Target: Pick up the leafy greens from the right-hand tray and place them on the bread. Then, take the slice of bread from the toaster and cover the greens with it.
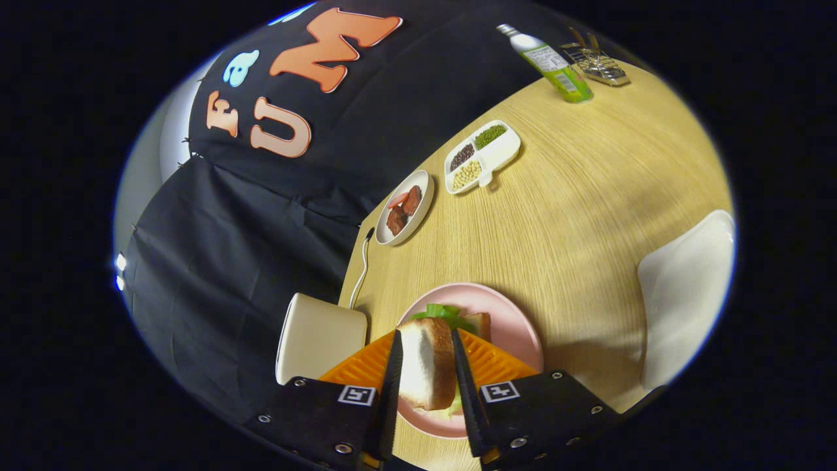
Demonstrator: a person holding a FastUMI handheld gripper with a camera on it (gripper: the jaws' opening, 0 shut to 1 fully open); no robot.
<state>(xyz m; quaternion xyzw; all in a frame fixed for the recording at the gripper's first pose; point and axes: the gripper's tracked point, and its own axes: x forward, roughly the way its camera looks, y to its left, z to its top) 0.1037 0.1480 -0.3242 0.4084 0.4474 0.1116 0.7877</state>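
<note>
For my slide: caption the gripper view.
Tool shut on bread slice over greens on pink plate.

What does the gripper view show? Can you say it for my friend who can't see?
The gripper has its jaws shut on a slice of bread, held over leafy greens on a pink plate. Beyond, on the wooden table, sit a plate of meat, a divided bean tray and a bottle.

Legible text: none that I can make out. Far beyond my fingers (pixel 401 383), the green bottle (pixel 556 65) carries a printed label, too small to read. My finger mounts bear square black-and-white marker tags (pixel 356 395), without words.
</note>
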